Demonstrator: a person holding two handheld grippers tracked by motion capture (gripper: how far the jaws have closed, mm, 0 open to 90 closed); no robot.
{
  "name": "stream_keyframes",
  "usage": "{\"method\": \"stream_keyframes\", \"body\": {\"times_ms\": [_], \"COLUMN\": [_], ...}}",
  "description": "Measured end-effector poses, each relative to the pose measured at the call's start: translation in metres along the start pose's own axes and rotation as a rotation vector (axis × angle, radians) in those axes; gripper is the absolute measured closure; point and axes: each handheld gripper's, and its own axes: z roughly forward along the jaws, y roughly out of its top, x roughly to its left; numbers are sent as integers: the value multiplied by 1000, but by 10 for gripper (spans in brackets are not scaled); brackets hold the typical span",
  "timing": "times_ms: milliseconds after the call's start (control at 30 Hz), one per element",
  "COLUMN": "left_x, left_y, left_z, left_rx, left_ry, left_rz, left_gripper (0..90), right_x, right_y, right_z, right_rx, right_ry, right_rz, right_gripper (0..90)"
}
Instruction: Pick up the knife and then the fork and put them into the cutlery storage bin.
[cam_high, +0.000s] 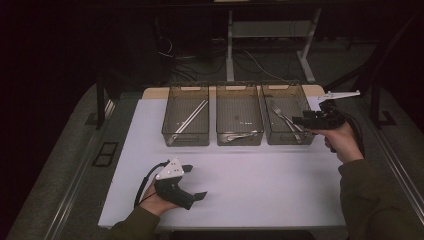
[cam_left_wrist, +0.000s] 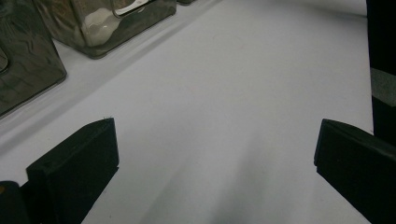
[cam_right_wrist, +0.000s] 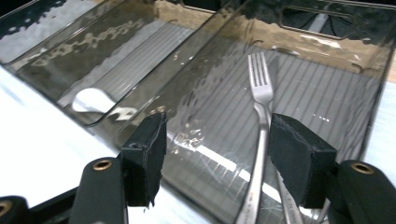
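a: right gripper (cam_right_wrist: 212, 154)? 
b: jaws apart, empty, above the fork (cam_right_wrist: 259, 135) lying in the tray (cam_right_wrist: 327, 88) below, sorted by kind. 
a: left gripper (cam_left_wrist: 215, 172)? 
b: jaws wide apart, idle on the bench (cam_left_wrist: 233, 93).

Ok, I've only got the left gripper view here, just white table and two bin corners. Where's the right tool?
Observer: The right tool is over the near end of the right-hand bin.
Operator: Holding anything?
Observer: No. Its jaws stand apart, and a fork lies on the bin floor beyond them.
Operator: And the middle bin?
Observer: A spoon lies at its near end.
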Motion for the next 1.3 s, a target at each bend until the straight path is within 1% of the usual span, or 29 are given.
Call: {"method": "stream_keyframes", "body": {"times_ms": [133,333,433,533,767,1033,1300], "left_x": [0,0,1,1,2,3,2], "left_y": [0,0,-1,0,0,-1,0], "left_z": [0,0,-1,-1,-2,-3,-4], "left_rx": [-1,0,3,2,5,0,3], "left_ry": [0,-1,-1,-1,-5,-7,-6], "left_rz": [-1,0,3,6,12,6,12], "left_gripper": [0,0,0,0,0,0,0], "right_x": [10,27,36,44,58,70,81], "right_y": [-6,-15,-20,-25,-37,-51,-63], "right_z": [-2,-6,-6,-6,-10,-21,-25], "right_rx": [-8,-30,-38,-42,-63,-106,-132], "right_ry": [13,44,62,59,55,76,84], "right_rz": [-36,-73,-84,-104,-124,-131,-143], "right_gripper": [363,345,334,325,293,270,212]}}
